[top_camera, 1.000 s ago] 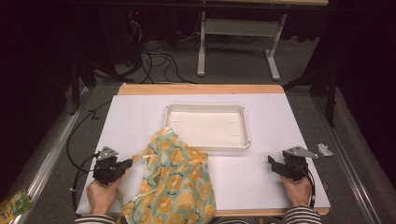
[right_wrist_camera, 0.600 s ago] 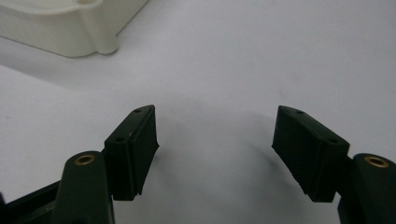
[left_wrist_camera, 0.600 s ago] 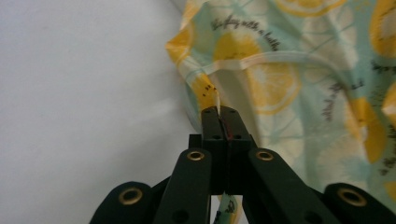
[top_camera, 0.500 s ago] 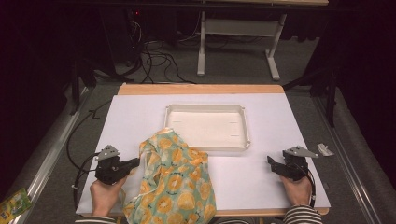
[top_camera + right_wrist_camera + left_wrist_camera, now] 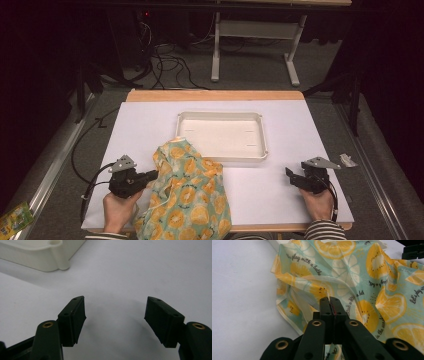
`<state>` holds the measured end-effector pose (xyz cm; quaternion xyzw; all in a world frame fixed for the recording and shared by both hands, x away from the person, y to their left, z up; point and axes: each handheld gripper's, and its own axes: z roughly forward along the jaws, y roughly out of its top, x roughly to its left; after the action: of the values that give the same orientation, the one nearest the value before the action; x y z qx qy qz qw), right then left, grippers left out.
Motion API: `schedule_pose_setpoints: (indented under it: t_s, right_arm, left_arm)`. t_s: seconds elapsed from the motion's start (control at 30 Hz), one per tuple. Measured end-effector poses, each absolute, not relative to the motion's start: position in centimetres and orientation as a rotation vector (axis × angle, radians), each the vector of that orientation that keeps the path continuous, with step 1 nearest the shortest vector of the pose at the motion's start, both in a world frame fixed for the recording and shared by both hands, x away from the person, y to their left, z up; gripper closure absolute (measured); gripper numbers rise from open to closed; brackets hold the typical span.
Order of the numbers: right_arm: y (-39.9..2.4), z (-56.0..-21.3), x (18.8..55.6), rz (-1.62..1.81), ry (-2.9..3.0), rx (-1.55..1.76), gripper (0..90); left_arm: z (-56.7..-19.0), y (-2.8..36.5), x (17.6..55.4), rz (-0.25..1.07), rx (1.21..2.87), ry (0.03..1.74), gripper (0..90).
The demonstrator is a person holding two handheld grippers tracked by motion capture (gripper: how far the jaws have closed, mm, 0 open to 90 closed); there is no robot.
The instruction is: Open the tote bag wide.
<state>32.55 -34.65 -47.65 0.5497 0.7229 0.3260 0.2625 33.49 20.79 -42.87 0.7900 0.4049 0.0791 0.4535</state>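
The edge of the fruit-print cloth (image 5: 352,290) is pinched between the closed jaws of the left tool (image 5: 329,300), the rest being spread ahead and to its right. The right tool (image 5: 115,315) is held wide apart over bare worktop (image 5: 280,190), well clear of the cloth.

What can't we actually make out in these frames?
- High view: the near edge of the cloth runs past the bottom of the frame.
- High view: the packet on the floor is too small to identify.
- Left gripper view: the left hand-held gripper is closed on a fold of the cloth; the fabric under its jaws is hidden.
- Right gripper view: the white tray is cut off at the top edge; the right hand-held gripper is open.
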Motion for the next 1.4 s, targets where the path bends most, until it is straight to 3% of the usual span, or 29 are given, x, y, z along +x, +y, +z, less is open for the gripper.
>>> schedule_pose_setpoints:
  t_s: [0.63,1.4]
  right_arm:
    - [-31.2,-45.2,31.9,1.035,2.021,1.385,37.7]
    - [-22.9,-42.3,32.3,1.175,2.242,1.218,37.3]
  left_arm:
    - [-42.8,19.0,32.7,0.169,1.976,0.937,89.9]
    - [-42.5,18.2,32.7,0.168,1.976,0.919,89.9]
